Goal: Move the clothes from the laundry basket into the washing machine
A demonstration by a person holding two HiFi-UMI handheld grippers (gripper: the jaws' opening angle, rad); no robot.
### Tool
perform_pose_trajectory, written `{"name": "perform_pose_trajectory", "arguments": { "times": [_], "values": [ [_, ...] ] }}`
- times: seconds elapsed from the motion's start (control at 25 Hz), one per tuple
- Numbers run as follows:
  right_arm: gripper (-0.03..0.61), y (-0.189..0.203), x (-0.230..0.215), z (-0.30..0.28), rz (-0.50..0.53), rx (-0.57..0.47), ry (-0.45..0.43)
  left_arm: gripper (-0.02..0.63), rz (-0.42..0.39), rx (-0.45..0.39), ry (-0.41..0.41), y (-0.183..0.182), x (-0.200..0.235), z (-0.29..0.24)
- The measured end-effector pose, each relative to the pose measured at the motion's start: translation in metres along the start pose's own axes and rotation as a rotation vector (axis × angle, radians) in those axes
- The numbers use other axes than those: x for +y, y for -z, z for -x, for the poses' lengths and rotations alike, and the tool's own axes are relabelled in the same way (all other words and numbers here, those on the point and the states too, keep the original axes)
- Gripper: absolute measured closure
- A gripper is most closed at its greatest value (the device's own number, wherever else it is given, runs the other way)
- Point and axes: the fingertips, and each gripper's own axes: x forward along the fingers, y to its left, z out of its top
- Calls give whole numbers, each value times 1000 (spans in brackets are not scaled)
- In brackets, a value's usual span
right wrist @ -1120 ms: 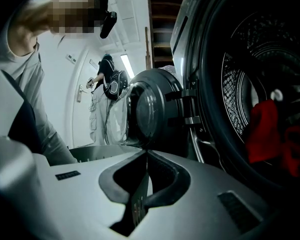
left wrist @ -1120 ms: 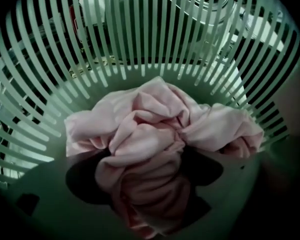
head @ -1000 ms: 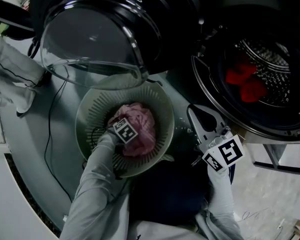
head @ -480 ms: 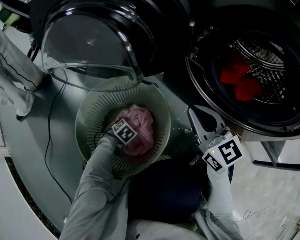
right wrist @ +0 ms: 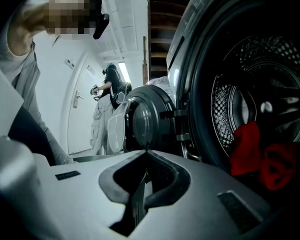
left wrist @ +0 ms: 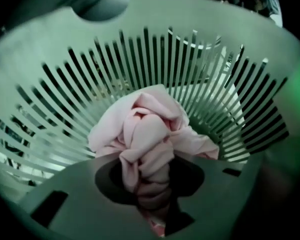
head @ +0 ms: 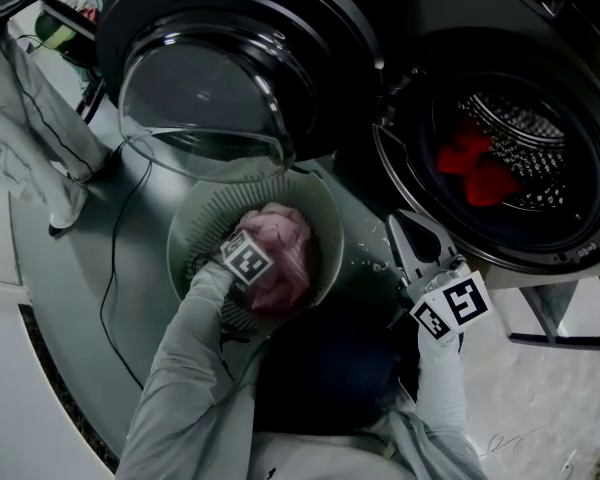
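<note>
A pink garment (head: 280, 253) lies bunched in the round slatted laundry basket (head: 202, 223) on the floor. My left gripper (head: 263, 271) points steeply down into the basket and is shut on a fold of the pink garment (left wrist: 150, 149), which rises between its jaws. Right of the basket, my right gripper (head: 408, 236) is held level and shut, with nothing in it, in front of the washing machine drum (head: 525, 148). Red clothes (head: 477, 168) lie inside the drum (right wrist: 250, 109); the red clothes (right wrist: 262, 159) show at the right of the right gripper view.
The machine's round glass door (head: 210, 88) stands swung open above the basket. A dark cable (head: 110, 268) trails over the grey floor at the left. A person (right wrist: 102, 109) stands by a white door beyond the machine door (right wrist: 145, 121).
My left gripper has closed on the pink garment and lifted, drawing the cloth up from the basket's bottom. The right gripper has risen slightly.
</note>
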Motion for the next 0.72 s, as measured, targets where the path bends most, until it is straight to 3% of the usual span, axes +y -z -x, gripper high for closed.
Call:
{"name": "perform_pose_trajectory", "arguments": {
  "times": [0.4, 0.72],
  "values": [
    [560, -29, 10, 18, 7, -65, -27, 474, 25, -129, -125, -29, 11, 86],
    [560, -48, 14, 29, 17, -107, -31, 474, -4, -272, -287, -55, 12, 171]
  ]
}}
